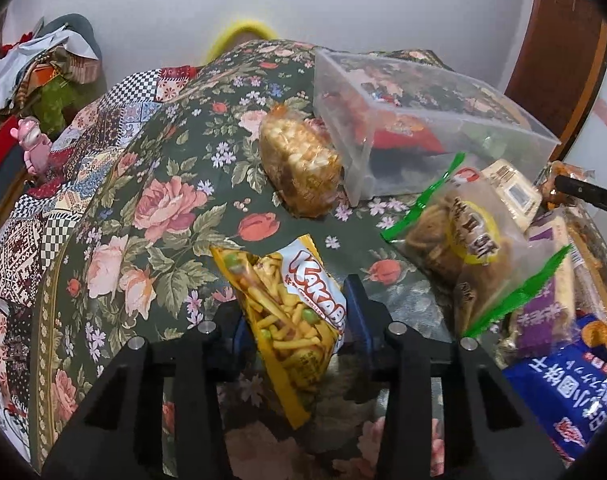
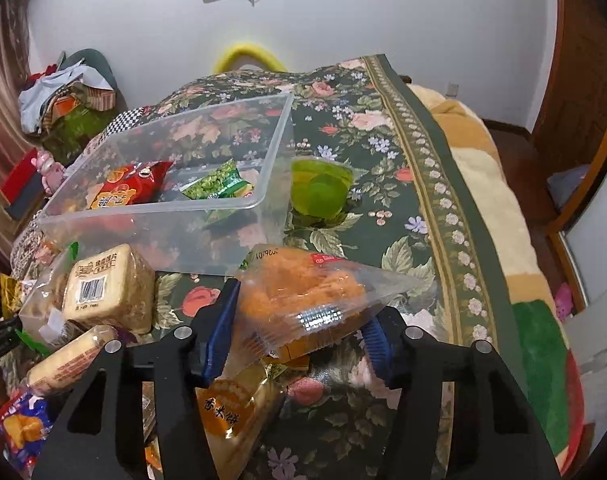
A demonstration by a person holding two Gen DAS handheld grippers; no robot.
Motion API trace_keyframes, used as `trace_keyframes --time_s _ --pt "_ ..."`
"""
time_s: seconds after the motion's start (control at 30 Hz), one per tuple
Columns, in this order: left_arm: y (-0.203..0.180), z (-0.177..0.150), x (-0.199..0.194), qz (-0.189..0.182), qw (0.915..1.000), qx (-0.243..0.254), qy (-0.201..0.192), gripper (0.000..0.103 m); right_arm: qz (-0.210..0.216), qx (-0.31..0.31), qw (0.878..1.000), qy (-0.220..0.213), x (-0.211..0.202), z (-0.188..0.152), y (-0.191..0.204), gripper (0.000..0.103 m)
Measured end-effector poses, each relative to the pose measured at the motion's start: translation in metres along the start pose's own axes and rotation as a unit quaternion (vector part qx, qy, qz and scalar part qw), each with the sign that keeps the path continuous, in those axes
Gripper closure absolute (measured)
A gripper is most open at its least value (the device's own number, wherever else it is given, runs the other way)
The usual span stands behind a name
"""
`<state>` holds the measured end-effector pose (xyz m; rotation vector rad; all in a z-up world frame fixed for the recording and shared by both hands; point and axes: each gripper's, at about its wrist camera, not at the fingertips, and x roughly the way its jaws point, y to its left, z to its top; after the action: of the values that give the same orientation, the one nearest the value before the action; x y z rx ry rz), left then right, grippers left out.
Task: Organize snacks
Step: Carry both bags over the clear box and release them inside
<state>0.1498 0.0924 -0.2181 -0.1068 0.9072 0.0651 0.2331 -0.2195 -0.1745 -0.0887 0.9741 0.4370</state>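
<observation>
Early going: the clear bin near the bed's far edge holds only two packets. Left hand-held gripper clamps the yellow stick-snack bag; right hand-held gripper apparently clamps an orange cake packet. A pile remains outside the bin.

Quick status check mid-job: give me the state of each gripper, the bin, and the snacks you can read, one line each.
left gripper: shut on the Kakabe snack bag.
right gripper: shut on the clear-wrapped orange snack.
clear plastic bin: open, no lid, upright on the floral cloth.
red packet: lying inside the bin.
green packet: lying inside the bin.
green jelly cup: outside the bin, beside its wall.
</observation>
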Motion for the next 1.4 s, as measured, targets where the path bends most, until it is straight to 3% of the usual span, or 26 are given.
trace_keyframes --time_s 0.6,0.93,1.17,1.4 --pt "-0.014 0.048 -0.054 -0.036 0.9967 -0.015 -0.071 0.062 0.009 -0.006 0.998 -0.054 -0.053 0.013 0.005 0.054" --pt "-0.039 0.093 -0.07 -0.051 0.9919 0.01 -0.116 0.062 0.036 -0.013 0.994 -0.102 -0.072 0.039 0.026 0.054" --pt "-0.063 0.118 -0.06 -0.067 0.9898 0.031 -0.122 0.062 0.062 -0.03 0.991 -0.113 -0.064 0.057 0.049 0.054" --pt "-0.078 0.133 -0.027 -0.077 0.9915 0.041 -0.097 0.062 0.081 -0.047 0.991 -0.094 -0.04 0.066 0.067 0.054"
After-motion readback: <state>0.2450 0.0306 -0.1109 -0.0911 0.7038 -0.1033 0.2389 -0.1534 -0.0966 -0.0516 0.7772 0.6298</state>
